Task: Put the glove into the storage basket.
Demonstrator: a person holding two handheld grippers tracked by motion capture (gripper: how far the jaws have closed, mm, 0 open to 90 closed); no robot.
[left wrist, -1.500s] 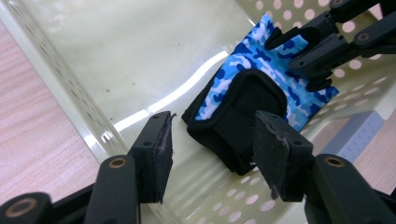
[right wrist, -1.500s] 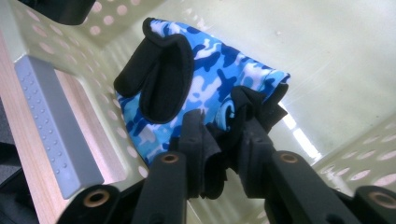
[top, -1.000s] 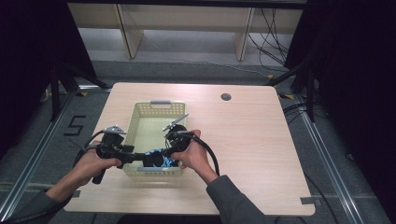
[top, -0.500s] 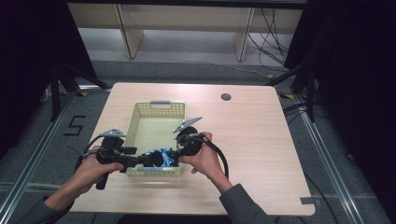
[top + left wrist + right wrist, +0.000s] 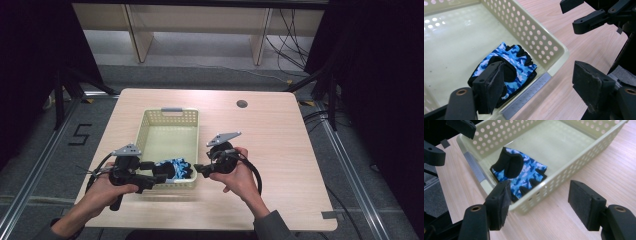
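Near the front corner of the pale yellow perforated plastic basket (image 5: pixel 150 131): blue camouflage-patterned fingerless glove with black trim (image 5: pixel 176 168), lying flat on the basket floor, touching nothing but the basket. Partly hiding behind the basket's near wall in the high view; lying clear in the left gripper view (image 5: pixel 504 70) and the right gripper view (image 5: pixel 520 173). Left gripper (image 5: pixel 161 178) reaching over the near left rim, jaws standing well apart with nothing between the pads, having just been opening. Right gripper (image 5: pixel 199 169) hovering just outside the basket's right wall, jaws likewise apart and empty, having just been opening. Fingertips of both grippers showing small and dark from above, hard to separate there. Forearms cut off by the bottom edge. Basket (image 5: pixel 541 42) resting on a light wooden table (image 5: pixel 280 145) with a round dark grommet (image 5: pixel 242 104) near its far edge. Grey floor (image 5: pixel 60 150) surrounding the table, bearing a black numeral marking (image 5: pixel 80 135); far room falling into darkness at both sides.
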